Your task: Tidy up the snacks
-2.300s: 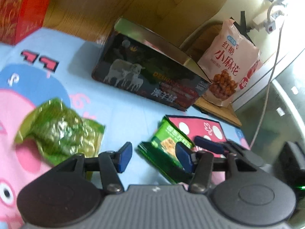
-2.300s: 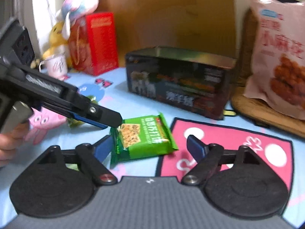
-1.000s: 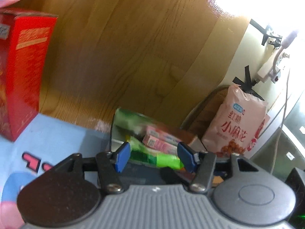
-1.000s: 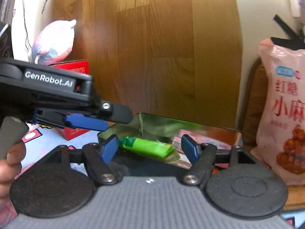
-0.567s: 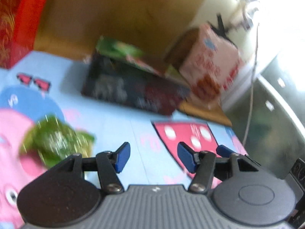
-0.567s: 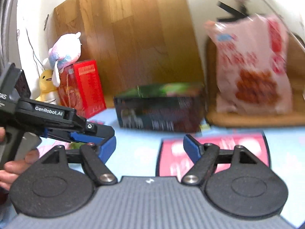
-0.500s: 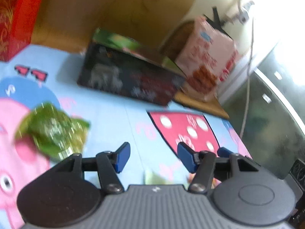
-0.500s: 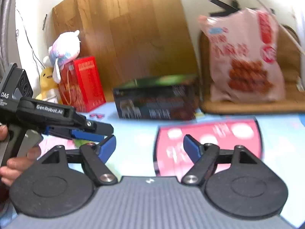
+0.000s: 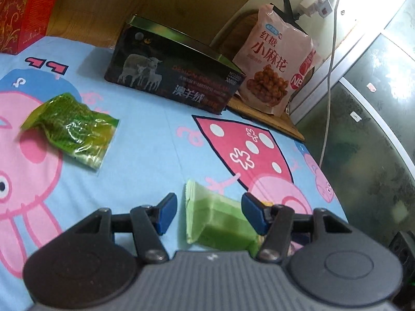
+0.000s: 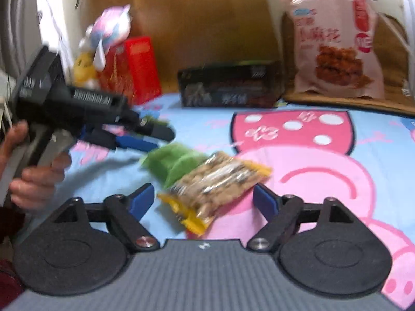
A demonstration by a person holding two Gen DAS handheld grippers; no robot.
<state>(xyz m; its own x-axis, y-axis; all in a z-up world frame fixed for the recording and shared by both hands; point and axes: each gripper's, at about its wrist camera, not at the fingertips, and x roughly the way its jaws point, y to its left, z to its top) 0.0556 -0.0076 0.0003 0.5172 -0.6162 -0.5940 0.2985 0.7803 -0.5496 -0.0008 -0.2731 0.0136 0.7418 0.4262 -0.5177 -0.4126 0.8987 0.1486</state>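
**Inspector:** Status against the dark tin box (image 9: 173, 83)?

**Assessor:** Three packets lie loose on the cartoon sheet (image 9: 145, 155), all in front of the box and apart from it. A clear green-leaf packet (image 9: 70, 127) is ahead of the box's left end. A pale green wrapped snack (image 9: 215, 220) lies well nearer than the box, with a yellow-edged nut packet (image 10: 212, 181) touching it.

**Inspector:** Grippers?

**Assessor:** The left gripper (image 9: 208, 213) has its jaws spread either side of the pale green snack, not gripping. The right gripper (image 10: 203, 200) is likewise spread about the nut packet, holding nothing.

**Inspector:** Progress?

**Assessor:** The box's interior is not visible, so I cannot tell what is stored. My judgement: three packets remain to be placed. The pink bag (image 9: 275, 67) beside the box stands untouched.
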